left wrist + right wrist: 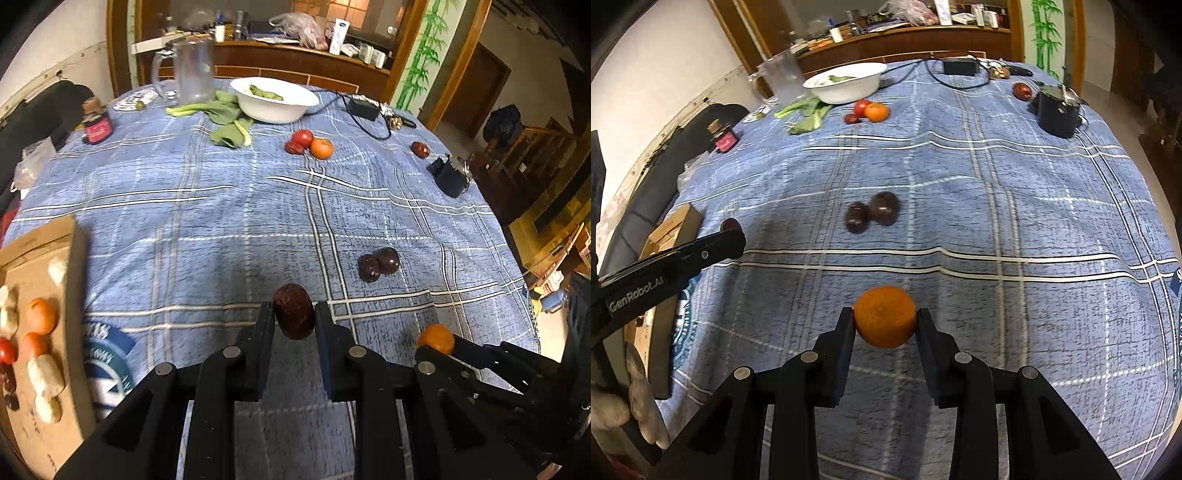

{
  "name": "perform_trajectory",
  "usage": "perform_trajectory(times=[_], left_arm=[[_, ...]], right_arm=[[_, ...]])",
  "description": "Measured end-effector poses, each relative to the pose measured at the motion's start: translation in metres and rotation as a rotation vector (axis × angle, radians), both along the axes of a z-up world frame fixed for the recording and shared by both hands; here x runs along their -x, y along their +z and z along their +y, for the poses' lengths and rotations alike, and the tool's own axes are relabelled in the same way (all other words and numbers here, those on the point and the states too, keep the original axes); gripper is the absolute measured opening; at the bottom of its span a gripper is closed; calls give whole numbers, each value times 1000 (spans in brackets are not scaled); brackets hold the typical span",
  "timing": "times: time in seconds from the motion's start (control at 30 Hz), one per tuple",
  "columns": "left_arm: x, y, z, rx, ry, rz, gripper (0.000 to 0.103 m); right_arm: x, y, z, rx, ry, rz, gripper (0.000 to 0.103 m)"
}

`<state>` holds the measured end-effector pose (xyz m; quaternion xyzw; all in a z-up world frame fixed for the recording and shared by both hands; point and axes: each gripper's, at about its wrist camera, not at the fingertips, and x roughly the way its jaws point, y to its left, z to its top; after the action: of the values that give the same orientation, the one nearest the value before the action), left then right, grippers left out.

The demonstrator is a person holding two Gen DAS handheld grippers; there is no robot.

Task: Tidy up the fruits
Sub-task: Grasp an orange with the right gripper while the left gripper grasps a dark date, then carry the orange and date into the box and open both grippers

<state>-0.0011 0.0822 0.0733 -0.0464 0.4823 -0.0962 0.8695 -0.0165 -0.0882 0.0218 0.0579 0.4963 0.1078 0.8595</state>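
My left gripper [294, 317] is shut on a dark red date [293, 311] above the blue plaid tablecloth. My right gripper [885, 319] is shut on an orange tangerine [885, 316]; it shows at the right of the left wrist view [436, 338]. The cardboard box [70, 295] at the left holds tangerines [40, 315], a tomato [6, 350], dates and white pieces. Two dark fruits [378, 264] lie together mid-table, also in the right wrist view [873, 214]. A tomato [302, 137], a tangerine [321, 148] and a date [294, 147] sit near the far side.
A white bowl [275, 99] with greens, loose leafy greens [221, 118], a clear jug [192, 72] and a red-labelled jar [96, 127] stand at the far side. A black power adapter [362, 107] with cable, a black device [448, 175] and a red fruit [420, 149] lie at the right.
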Motion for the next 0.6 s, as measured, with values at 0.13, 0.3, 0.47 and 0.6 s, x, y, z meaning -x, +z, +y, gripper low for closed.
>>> perform_trajectory(times=[0.13, 0.3, 0.47, 0.6], left_arm=[[18, 13, 25, 15, 49, -18, 21], [48, 28, 81, 14, 155, -35, 21], [87, 29, 157, -4, 309, -15, 21], [113, 21, 210, -33, 419, 27, 21]], right_arm=[[6, 10, 24, -3, 55, -20, 36], [11, 23, 77, -16, 169, -45, 36], [18, 37, 146, -32, 327, -67, 36], [26, 42, 204, -37, 460, -68, 37]])
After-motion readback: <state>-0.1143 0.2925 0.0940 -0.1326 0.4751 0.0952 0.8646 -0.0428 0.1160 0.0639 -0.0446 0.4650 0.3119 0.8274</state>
